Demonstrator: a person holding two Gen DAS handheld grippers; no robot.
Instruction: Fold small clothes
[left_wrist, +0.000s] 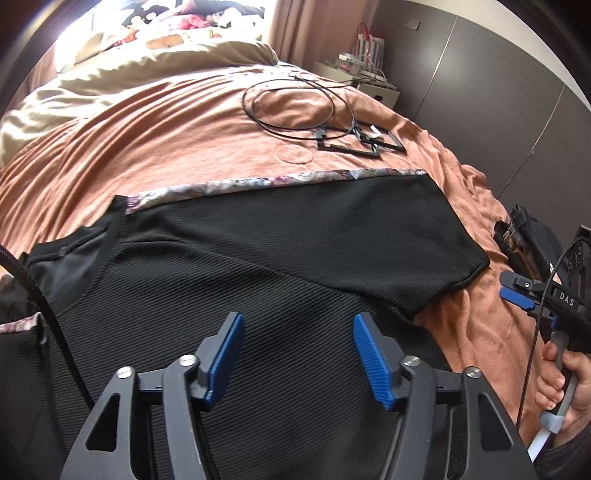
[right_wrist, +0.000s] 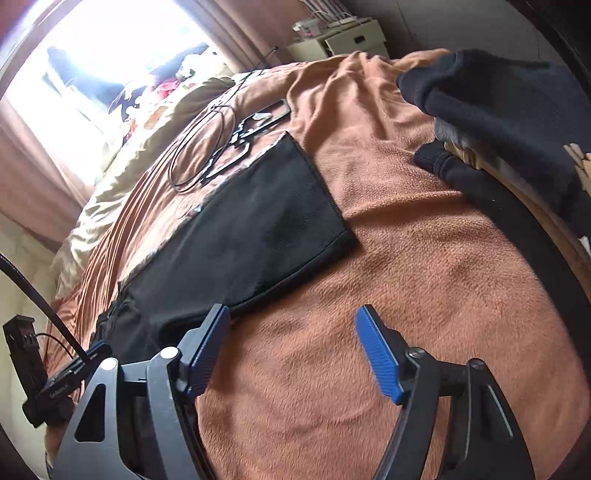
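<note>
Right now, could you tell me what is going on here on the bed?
A person is folding clothes with a handheld gripper in each hand. A black ribbed top with floral trim lies spread on the orange blanket. The left gripper hovers open over the top; the right gripper is open beside its sleeve, above the blanket. Neither holds anything. Coiled black cables lie beyond the top, and dark clothes are piled at the bed's edge.

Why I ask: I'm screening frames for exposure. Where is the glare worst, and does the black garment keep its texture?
Right wrist view: window blown white, black garment nearly textureless. Left wrist view: glare only at the top-left corner, garment ribbing clear; fisheye bends the bed in both.
</note>
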